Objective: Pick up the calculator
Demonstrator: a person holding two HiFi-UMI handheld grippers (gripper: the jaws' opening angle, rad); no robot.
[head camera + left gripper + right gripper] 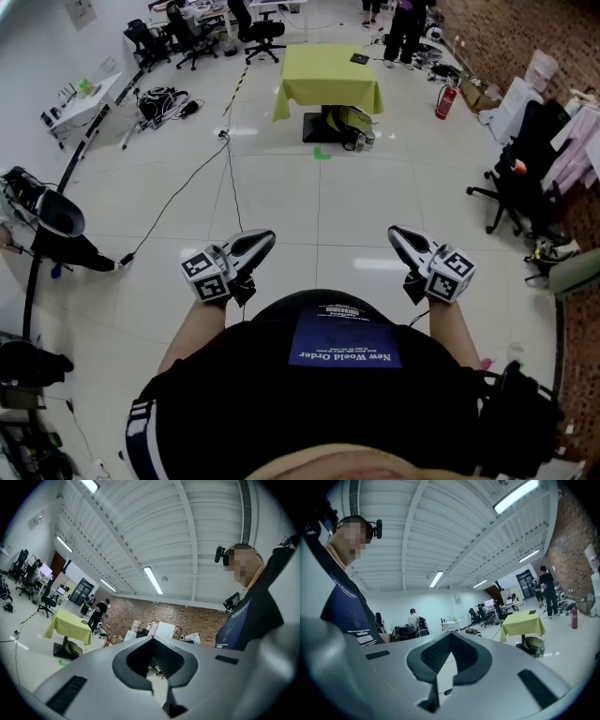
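Far ahead, a small dark slab, likely the calculator [359,58], lies near the far right corner of a green-clothed tabletop [319,80]. Your left tool [266,240] and right tool [395,232] sit clenched and empty at your waist. Expect light, stiff, slick plastic; pinch it across its side edges.

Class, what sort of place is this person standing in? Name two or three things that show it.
Probably an open-plan lab or workshop office: office chairs and desks along the far side, a brick wall, and cables trailing over the tiled floor.
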